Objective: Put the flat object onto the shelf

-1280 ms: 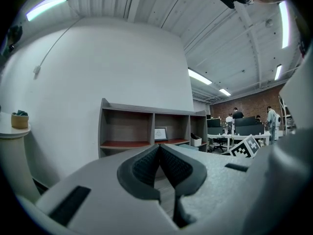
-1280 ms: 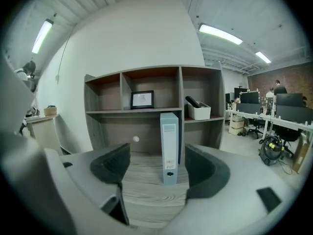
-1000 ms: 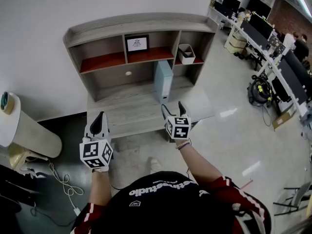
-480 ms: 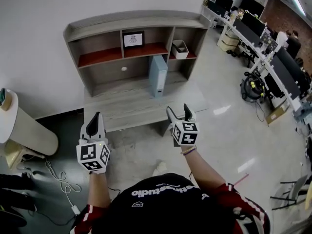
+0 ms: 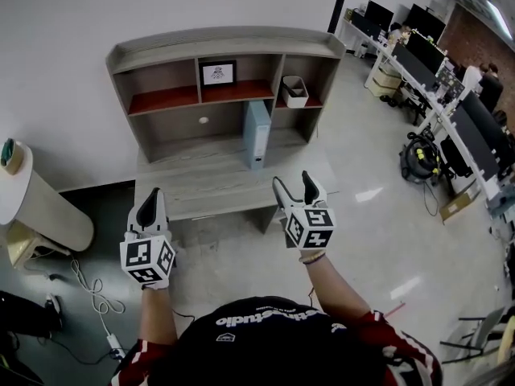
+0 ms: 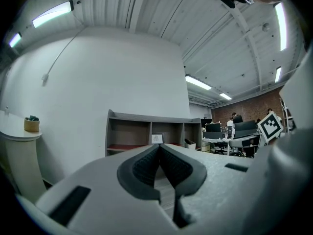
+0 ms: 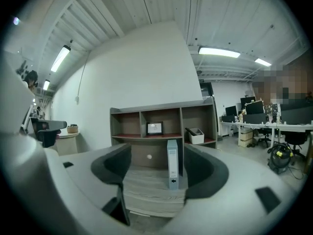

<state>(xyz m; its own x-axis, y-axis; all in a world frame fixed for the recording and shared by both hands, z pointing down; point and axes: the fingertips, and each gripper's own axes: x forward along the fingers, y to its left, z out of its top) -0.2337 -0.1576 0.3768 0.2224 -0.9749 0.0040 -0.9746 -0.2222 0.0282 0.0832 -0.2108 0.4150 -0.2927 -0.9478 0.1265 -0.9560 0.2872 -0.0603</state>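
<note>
A light-blue flat binder (image 5: 256, 133) (image 7: 172, 170) stands upright on the grey desk top (image 5: 201, 185), under the shelf unit (image 5: 161, 55). A small picture frame (image 5: 218, 74) (image 7: 154, 128) sits in the shelf's middle compartment. In the right compartment is a white bin (image 5: 293, 91) (image 7: 196, 135). My right gripper (image 5: 294, 186) (image 7: 155, 175) is open and empty, in front of the desk edge, with the binder seen between its jaws farther off. Also short of the desk, at its left corner, my left gripper (image 5: 150, 197) (image 6: 160, 155) is shut on nothing.
A round white table (image 5: 40, 207) with a small pot (image 5: 10, 158) stands at the left. Cables (image 5: 92, 296) lie on the dark floor below it. Office desks with monitors (image 5: 451, 111), a vacuum (image 5: 422, 155) and people fill the right side.
Both grippers have drawn back from the desk toward the person. The right gripper drifted slightly right. The binder stays upright on the desk.
</note>
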